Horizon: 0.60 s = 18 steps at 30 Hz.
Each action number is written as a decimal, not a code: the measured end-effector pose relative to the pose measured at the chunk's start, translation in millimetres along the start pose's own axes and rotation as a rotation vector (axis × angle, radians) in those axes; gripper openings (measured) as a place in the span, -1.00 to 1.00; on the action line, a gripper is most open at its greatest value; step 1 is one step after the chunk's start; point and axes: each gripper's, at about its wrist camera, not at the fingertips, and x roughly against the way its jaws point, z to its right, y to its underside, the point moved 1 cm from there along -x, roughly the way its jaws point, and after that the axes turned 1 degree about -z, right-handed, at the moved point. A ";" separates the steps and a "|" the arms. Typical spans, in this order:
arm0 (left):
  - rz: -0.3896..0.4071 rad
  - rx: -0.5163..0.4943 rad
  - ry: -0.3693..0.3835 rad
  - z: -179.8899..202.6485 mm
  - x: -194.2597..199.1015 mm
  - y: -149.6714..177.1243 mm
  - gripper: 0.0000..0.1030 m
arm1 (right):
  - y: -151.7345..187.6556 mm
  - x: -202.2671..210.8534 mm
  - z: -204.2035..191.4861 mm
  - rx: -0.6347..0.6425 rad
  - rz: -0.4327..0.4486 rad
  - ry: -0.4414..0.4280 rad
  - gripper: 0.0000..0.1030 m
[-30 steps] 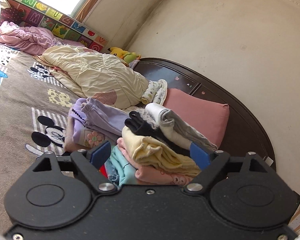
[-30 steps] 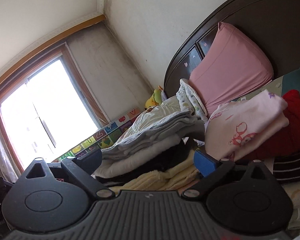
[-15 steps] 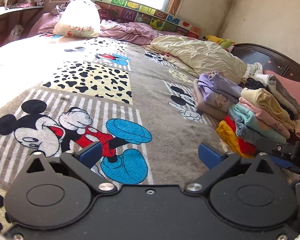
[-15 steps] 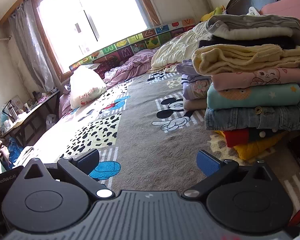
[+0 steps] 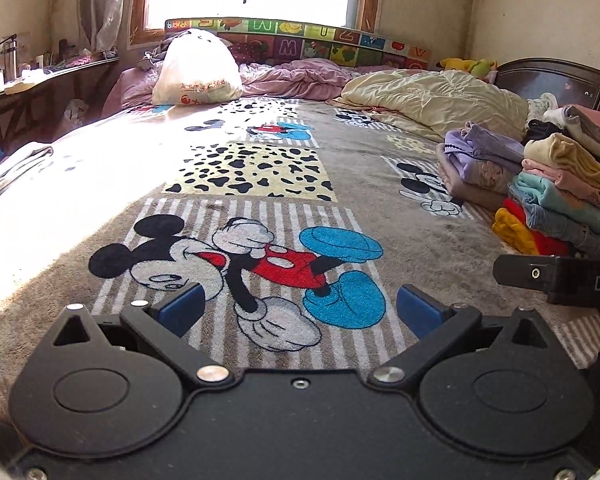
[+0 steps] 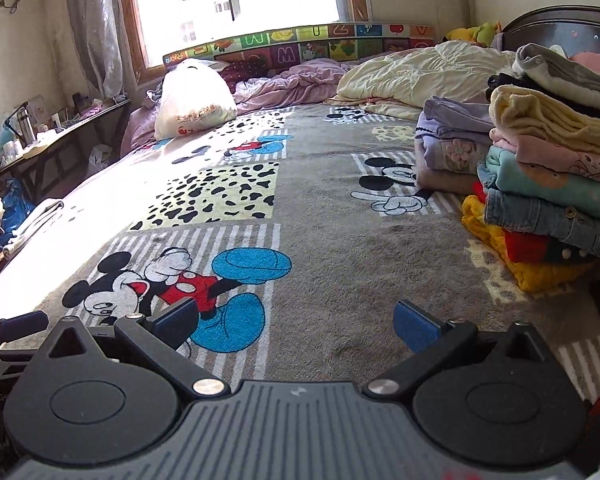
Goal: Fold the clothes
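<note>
A tall stack of folded clothes (image 5: 560, 200) (image 6: 548, 184) stands at the right on the Mickey Mouse blanket (image 5: 260, 184) (image 6: 320, 220). A smaller folded lilac pile (image 5: 480, 160) (image 6: 448, 140) sits just beyond it. My left gripper (image 5: 300, 310) is open and empty, low over the blanket's Mickey picture. My right gripper (image 6: 296, 320) is open and empty, also low over the blanket, left of the stack. Part of the right gripper's body (image 5: 560, 280) shows at the right edge of the left wrist view.
A white plastic bag (image 5: 196, 68) (image 6: 194, 98) sits at the far side of the bed. A cream quilt (image 5: 432, 100) and a pink quilt (image 5: 300, 76) lie bunched near the alphabet mat under the window. A cluttered side table (image 5: 40, 80) stands left. A dark headboard (image 6: 568, 28) is far right.
Both grippers have swung away from the clothes stack and headboard, turning left and pulling back over the open blanket. Both have stayed open and empty.
</note>
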 end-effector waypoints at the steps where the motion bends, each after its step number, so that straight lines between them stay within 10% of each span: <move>1: 0.005 -0.008 -0.007 -0.8 2.5 -1.2 1.00 | 0.7 1.5 -3.8 0.006 -0.002 -0.001 0.99; 18: -0.027 -0.001 -0.104 -15.3 6.9 4.9 1.00 | 5.6 10.2 -46.7 0.102 -0.001 -0.031 0.99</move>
